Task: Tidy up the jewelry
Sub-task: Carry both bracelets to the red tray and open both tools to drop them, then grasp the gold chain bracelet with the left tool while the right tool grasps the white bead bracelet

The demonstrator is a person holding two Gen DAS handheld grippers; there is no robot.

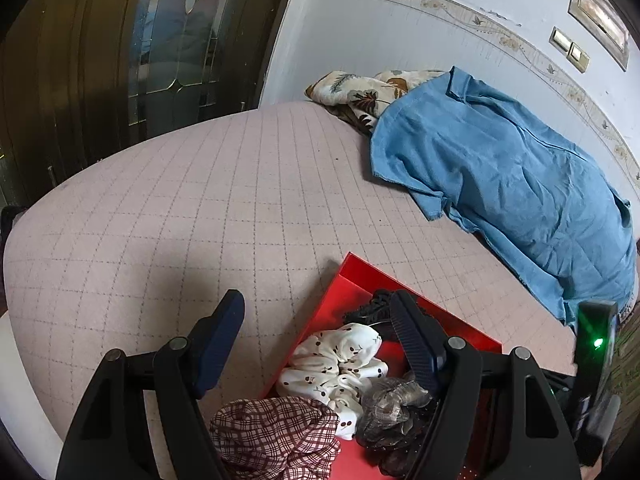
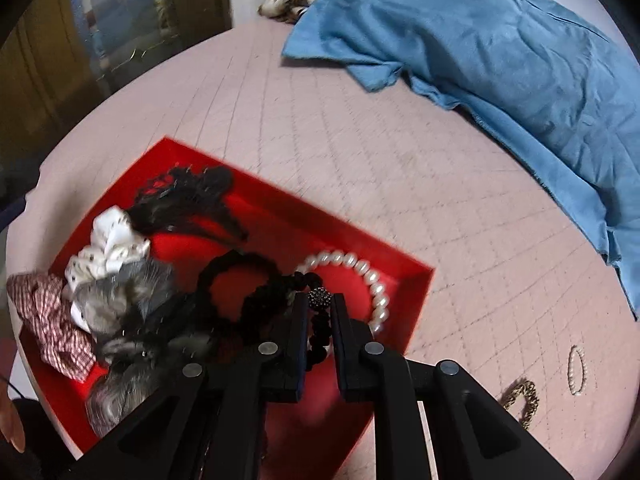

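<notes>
A red tray lies on the pink quilted bed and holds scrunchies, a black hair tie and a white pearl bracelet. My right gripper hovers over the tray, shut on a black beaded bracelet. A thin pearl bracelet and a gold chain bracelet lie on the bed to the right of the tray. My left gripper is open and empty above the tray's left edge, over a white spotted scrunchie, a plaid one and a grey one.
A blue cloth covers the bed's right side, with a floral pillow behind it by the wall. A dark wooden door with glass panels stands beyond the bed's far left edge.
</notes>
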